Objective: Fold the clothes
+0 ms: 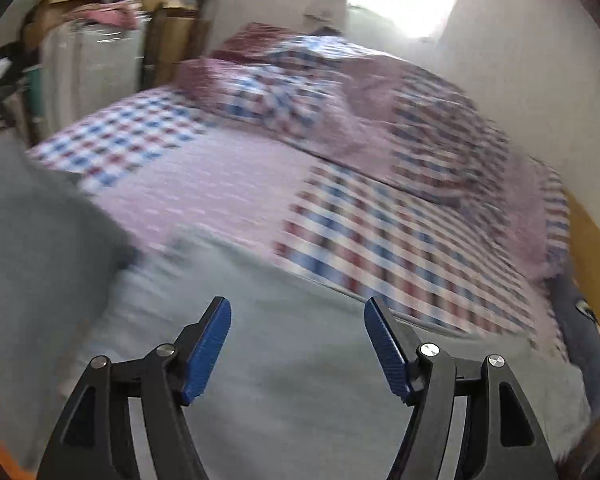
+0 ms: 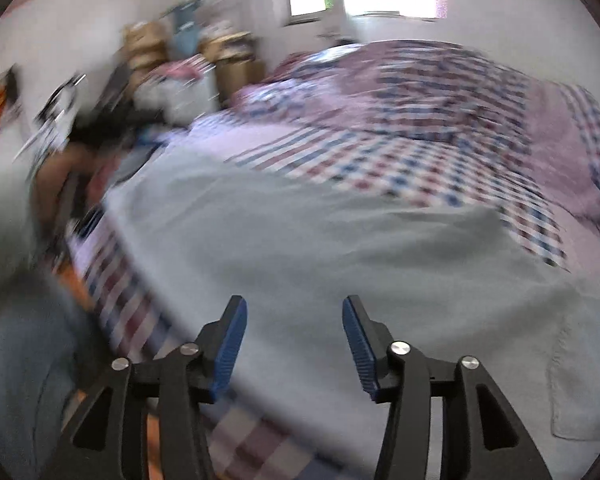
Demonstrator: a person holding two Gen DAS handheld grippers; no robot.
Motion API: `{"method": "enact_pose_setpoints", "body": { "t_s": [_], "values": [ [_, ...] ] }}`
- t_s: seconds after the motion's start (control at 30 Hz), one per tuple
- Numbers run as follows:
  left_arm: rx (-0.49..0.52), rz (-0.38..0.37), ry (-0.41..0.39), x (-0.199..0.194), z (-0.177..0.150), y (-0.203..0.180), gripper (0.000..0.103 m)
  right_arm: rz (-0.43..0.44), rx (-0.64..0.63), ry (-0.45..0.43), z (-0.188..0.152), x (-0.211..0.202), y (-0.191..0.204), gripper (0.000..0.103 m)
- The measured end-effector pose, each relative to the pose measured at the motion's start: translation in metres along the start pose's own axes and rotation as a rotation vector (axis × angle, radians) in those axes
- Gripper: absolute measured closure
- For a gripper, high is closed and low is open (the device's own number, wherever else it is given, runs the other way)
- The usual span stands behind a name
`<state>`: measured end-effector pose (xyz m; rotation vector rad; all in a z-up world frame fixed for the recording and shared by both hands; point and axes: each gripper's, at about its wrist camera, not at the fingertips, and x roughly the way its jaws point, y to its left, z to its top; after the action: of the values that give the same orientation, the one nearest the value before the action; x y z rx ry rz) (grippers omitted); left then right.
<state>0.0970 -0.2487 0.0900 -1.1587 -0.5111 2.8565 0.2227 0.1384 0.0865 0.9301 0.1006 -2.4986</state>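
Both grippers empty, jaws standing apart, nothing between the pads. Left gripper (image 1: 298, 350) over the grey garment (image 1: 300, 360), cloth running off toward 4 o'clock. Right gripper (image 2: 294, 344) over it too, garment (image 2: 340, 248) spreading from 9 round to 3 o'clock across the checked bed (image 2: 380, 164). Long axis apparently left to right; neither hand clearly nearer an edge.

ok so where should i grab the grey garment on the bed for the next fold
Probably by its near hem, one tool near each end. The grey garment lies spread flat on the checked bed cover, its near edge running diagonally towards the left tool and right tool, both open and empty above it. Come in low from the near side, sliding one finger under the edge. Blur hides finer seams.
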Motion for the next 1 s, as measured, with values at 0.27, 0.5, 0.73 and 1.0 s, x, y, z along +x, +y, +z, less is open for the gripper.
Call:
{"method": "enact_pose_setpoints", "body": {
  "t_s": [0.27, 0.5, 0.73, 1.0],
  "values": [
    [0.216, -0.052, -0.044, 0.035, -0.029, -0.1, 0.023, -0.202, 0.194, -0.092, 0.061, 0.023, -0.109, 0.036],
    [0.353, 0.123, -0.043, 0.088, -0.045, -0.109, 0.023, -0.32, 0.366, 0.027, 0.038, 0.079, -0.2, 0.036],
    [0.269, 0.074, 0.04, 0.115, -0.048, -0.086, 0.017, -0.355, 0.383, 0.124, 0.022, 0.105, -0.217, 0.033],
    [0.306, 0.12, 0.026, 0.115, -0.05, -0.093, 0.015, -0.422, 0.297, 0.016, 0.031, 0.072, -0.21, 0.031]
  ]
}}
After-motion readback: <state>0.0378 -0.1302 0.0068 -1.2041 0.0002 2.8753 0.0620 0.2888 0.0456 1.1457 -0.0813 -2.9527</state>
